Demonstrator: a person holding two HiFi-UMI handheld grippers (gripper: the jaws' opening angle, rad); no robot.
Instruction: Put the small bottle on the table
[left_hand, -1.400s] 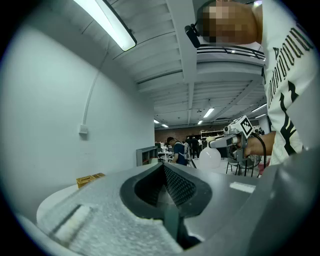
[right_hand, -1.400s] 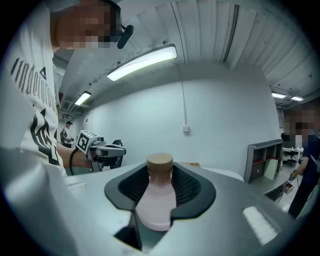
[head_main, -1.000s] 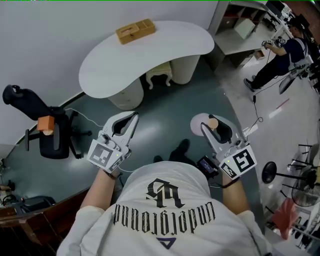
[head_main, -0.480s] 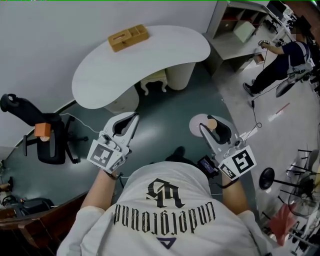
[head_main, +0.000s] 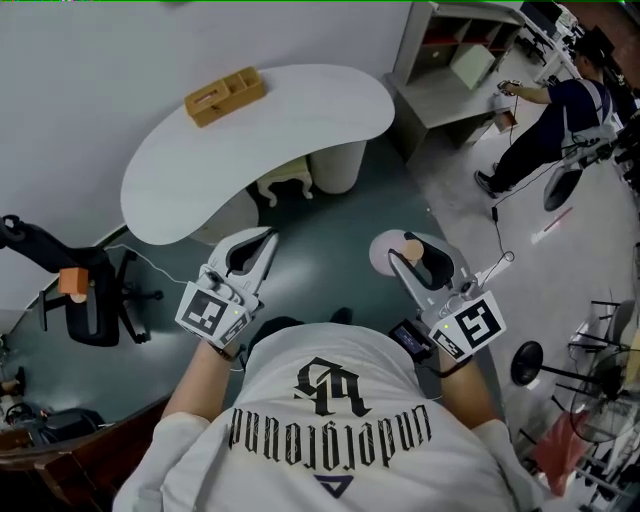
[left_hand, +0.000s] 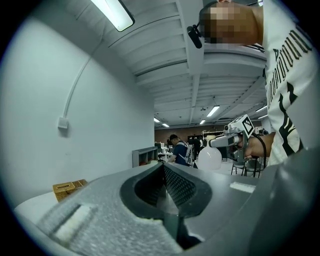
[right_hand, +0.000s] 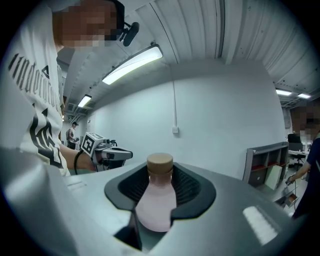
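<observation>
Floor (head_main: 335, 235) strip before curved table (head_main: 300, 110) edge

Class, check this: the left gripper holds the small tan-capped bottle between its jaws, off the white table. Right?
No: the right gripper holds the small tan-capped bottle between its jaws, off the white table. The right gripper view shows it.

I am working in an open-plan lab or office hall. Indicators:
- a black office chair (head_main: 85, 300) on the grey floor (head_main: 330, 225)
- a white curved table (head_main: 300, 110) against a plain wall (head_main: 90, 60)
- a grey shelving unit (head_main: 450, 60), with another person (head_main: 555, 120) busy beside it
- a strip light (right_hand: 132, 65) under a ribbed ceiling (right_hand: 200, 30)
- equipment stands (head_main: 560, 365) at my right
</observation>
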